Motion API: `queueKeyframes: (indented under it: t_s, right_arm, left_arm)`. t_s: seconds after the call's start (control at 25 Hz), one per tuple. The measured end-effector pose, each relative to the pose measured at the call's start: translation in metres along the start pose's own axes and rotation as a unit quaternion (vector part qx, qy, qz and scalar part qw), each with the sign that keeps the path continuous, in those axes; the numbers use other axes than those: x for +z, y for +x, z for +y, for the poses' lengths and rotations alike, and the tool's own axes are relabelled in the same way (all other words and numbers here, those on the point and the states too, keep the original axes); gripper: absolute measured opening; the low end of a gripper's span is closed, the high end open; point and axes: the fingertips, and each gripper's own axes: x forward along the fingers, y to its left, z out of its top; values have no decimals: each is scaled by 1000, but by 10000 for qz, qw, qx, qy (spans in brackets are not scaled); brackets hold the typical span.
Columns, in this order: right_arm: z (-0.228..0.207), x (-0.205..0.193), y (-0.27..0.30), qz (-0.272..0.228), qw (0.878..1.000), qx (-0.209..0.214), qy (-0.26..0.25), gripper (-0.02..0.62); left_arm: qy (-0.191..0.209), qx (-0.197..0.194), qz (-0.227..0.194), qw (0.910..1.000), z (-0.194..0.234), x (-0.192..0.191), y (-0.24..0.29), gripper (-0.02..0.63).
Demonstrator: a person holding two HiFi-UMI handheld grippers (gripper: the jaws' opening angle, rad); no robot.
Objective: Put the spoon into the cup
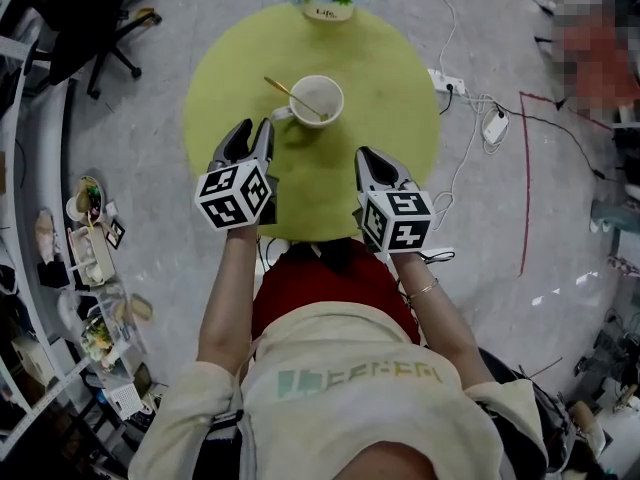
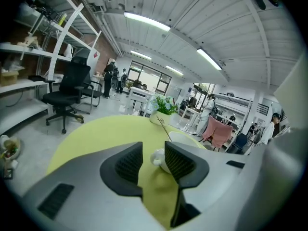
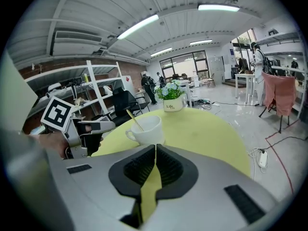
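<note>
Holding nothing in the left hand-held gripper (image 1: pixel 250 133), jaws narrowly parted and aimed at the handle of the cup (image 1: pixel 317 100) just ahead. Holding nothing in the right hand-held gripper (image 1: pixel 368 160) either, jaws pressed together. Finds the spoon (image 1: pixel 285 90) already in the cup, leaning over its rim, mid-table (image 1: pixel 400 98). Risks tipping the cup or flicking the spoon out if nudged forward from the left.

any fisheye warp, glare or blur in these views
Head view: even light, cup sharp, mild bowing at the edges. Left gripper view: heavy fisheye, ceiling strip lights blown out, foreground soft. Right gripper view: same warp, dark corners, cup crisp.
</note>
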Motion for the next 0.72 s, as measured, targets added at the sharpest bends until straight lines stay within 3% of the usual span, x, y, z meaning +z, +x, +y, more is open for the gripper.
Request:
queueKeyframes:
  t_s: [0.72]
  right_arm:
    - [26,-20,-50,-279,9994,-203,-26,37]
  left_arm:
    - [424,-361,165,9983,-13,-26,-57,41]
